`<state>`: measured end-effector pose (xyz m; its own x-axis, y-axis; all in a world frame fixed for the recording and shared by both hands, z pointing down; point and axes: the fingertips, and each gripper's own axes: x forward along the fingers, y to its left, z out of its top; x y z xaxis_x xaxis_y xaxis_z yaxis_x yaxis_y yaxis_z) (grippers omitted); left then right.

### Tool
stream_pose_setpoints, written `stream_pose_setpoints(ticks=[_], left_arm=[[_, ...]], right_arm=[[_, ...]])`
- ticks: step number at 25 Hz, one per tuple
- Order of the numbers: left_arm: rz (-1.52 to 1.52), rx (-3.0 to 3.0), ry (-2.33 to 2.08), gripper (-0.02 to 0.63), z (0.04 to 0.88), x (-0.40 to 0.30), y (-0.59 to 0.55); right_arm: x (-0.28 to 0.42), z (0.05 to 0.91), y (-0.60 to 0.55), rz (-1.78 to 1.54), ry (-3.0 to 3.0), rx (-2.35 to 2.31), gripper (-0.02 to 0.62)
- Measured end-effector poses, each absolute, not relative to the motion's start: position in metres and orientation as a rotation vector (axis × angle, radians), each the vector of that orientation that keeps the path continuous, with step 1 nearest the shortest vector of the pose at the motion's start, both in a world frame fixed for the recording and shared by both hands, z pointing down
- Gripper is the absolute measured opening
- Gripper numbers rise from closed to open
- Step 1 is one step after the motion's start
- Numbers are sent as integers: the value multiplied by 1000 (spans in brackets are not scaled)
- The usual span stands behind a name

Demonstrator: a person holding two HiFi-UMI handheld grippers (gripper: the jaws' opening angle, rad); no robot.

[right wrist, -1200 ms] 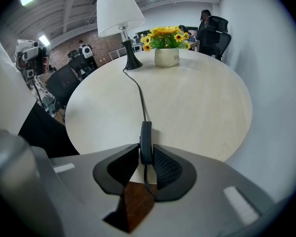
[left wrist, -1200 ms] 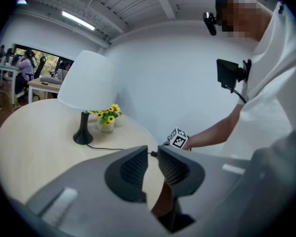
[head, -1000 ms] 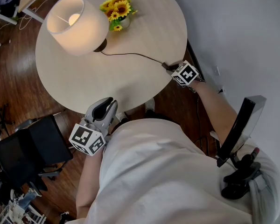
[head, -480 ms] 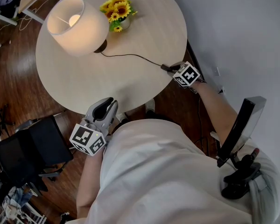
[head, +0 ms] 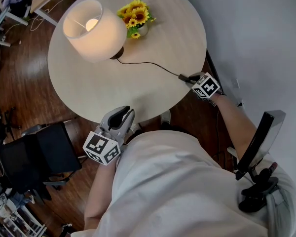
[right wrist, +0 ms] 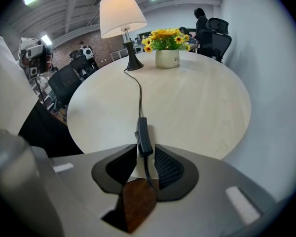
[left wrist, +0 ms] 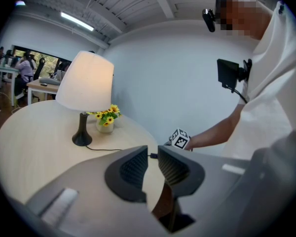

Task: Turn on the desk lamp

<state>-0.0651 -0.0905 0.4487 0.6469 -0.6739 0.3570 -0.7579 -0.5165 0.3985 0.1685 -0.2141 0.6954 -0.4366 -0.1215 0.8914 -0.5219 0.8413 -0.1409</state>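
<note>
The desk lamp point(head: 94, 31) stood lit on the round table point(head: 153, 78) beside yellow flowers point(head: 136, 19), and its cord point(right wrist: 138, 90) ran to an inline switch point(right wrist: 144, 136) at the table's edge. The right gripper point(right wrist: 145, 154) had just been opening its jaws, which flanked the switch loosely without squeezing it. The left gripper point(left wrist: 153, 154) hung off the table, jaws slightly parted and empty.

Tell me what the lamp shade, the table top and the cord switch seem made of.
Lamp shade: likely fabric or paper, matt cream, glowing through.
Table top: pale wood or wood-look laminate, faint grain, satin.
Cord switch: probably black plastic, smooth, slight sheen.
</note>
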Motion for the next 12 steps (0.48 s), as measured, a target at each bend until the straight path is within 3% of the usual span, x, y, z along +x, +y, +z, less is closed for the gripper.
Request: stream_pose_setpoints(ticks=[12], left_arm=[[220,2309,-1162,64,453,-61,-82]], right_arm=[[168,668,-210,452,-2067,473,121]])
